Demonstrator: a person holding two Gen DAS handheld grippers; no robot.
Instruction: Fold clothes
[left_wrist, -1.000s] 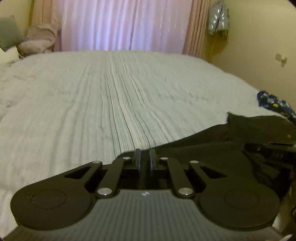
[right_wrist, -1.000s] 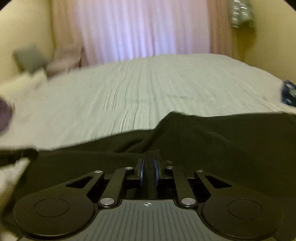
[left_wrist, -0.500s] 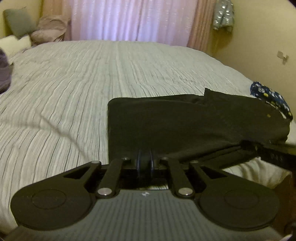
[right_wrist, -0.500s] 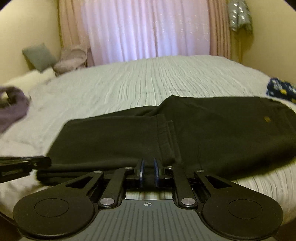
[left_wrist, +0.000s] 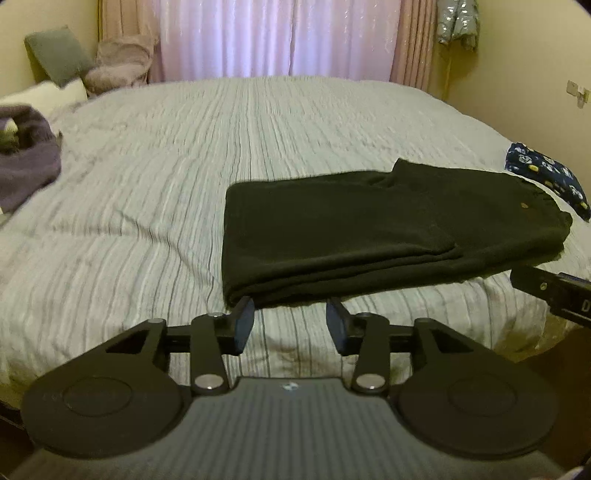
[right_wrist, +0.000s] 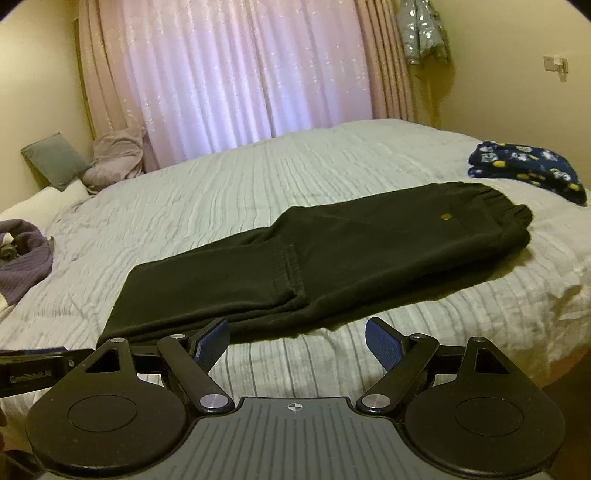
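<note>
Spanning the pink-curtained room, a striped bed (left_wrist: 155, 206) under folded black trousers (right_wrist: 332, 258), both grippers' jaws spread, empty.

Black trousers (right_wrist: 332, 258), folded in half lengthwise and again across, lying flat near the front edge of the striped bed (right_wrist: 258, 192). Elastic waistband at the right end; fold at the left; small gold button (right_wrist: 446, 217) on the upper layer.
</note>
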